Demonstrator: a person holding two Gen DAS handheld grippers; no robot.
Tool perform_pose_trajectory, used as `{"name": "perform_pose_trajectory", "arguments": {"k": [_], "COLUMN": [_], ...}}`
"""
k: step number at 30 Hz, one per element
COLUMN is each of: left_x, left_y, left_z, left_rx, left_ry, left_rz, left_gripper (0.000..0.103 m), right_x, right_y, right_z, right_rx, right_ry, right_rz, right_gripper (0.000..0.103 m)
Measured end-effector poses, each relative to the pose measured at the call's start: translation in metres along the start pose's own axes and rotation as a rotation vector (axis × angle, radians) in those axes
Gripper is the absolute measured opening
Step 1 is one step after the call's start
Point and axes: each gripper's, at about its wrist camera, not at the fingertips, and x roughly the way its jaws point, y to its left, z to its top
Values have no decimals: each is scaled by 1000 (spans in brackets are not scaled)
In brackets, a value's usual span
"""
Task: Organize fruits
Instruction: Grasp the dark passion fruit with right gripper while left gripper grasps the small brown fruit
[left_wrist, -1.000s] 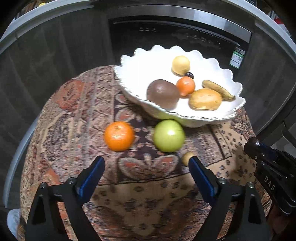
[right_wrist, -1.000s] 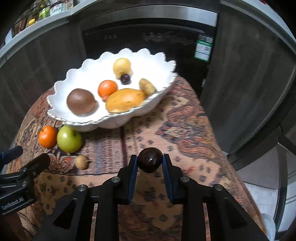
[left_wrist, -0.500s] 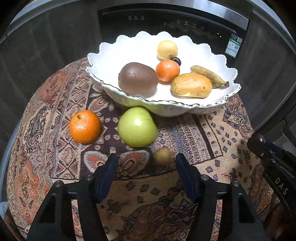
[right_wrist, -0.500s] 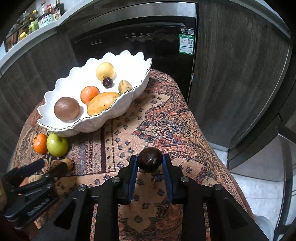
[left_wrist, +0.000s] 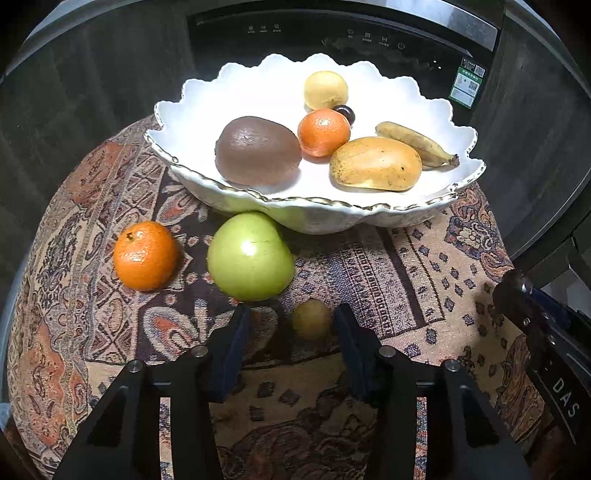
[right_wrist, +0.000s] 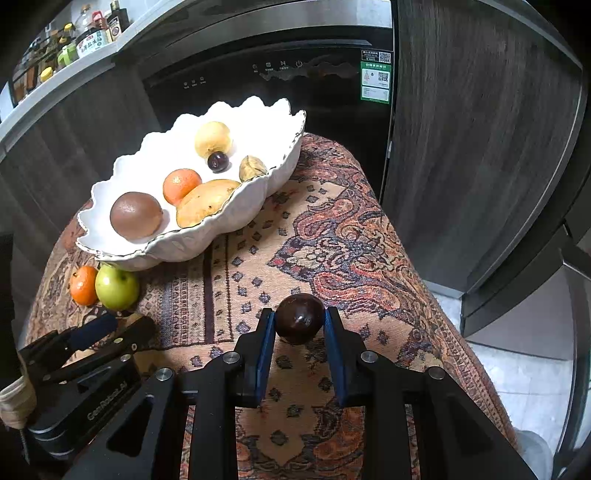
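1. Left wrist view: we see a round table under a patterned woven cloth (left_wrist: 388, 266) filling the lower frame, with a dark appliance front (left_wrist: 332, 33) across the top edge and dark wood panels at either side.
2. A white scalloped bowl with a gilt rim (left_wrist: 258, 92) sits in the upper centre, fruit inside; an orange mandarin (left_wrist: 144, 255) and a green apple (left_wrist: 250, 256) lie on the cloth below it.
3. The left gripper (left_wrist: 291, 325) has just been closing; its jaws stand at a middling gap with a small yellowish round fruit (left_wrist: 311, 319) between them, nearer the right finger, and the pads are not visibly pressing on it.
4. At the right edge, a black tool reads "DAS".
5. Right wrist view: the same cloth runs down the centre, with bottles on a counter at upper left and a green sticker on the appliance.
6. The right gripper (right_wrist: 299, 325) is clamped on a dark glossy round fruit (right_wrist: 300, 318) at lower centre, above the cloth.
7. At lower left, the other tool reads "GenRobot".
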Motion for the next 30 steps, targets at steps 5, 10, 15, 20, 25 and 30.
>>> {"name": "perform_pose_trajectory", "arguments": {"k": [5,10,15,20,25,30], "left_x": [4,5,0,-12,-27,-49], "left_y": [-5,-11,-9,-1,10,25], "left_z": [1,3,2,-5,-10,-17], "left_rx": [6,28,28,32,30,26], "left_ry": [3,-6,-8,-19,-36,-61], "left_rz": [-13,-21,-27,-20,-14,-11], "left_gripper": [31,22,22,22,22,22], "right_x": [2,2,1,-2,-6,-11], "right_y": [1,0,1,5,10,19], "right_z": [0,-1,-1,-2,-4,-8], "right_rx": [-1,0,-3,-18,-36,-57], "right_ry": [2,3,-2,-9,-17,-24], "right_rz": [0,1,-2,-7,-17,-18], "right_gripper": [28,28,28,28,28,28]}}
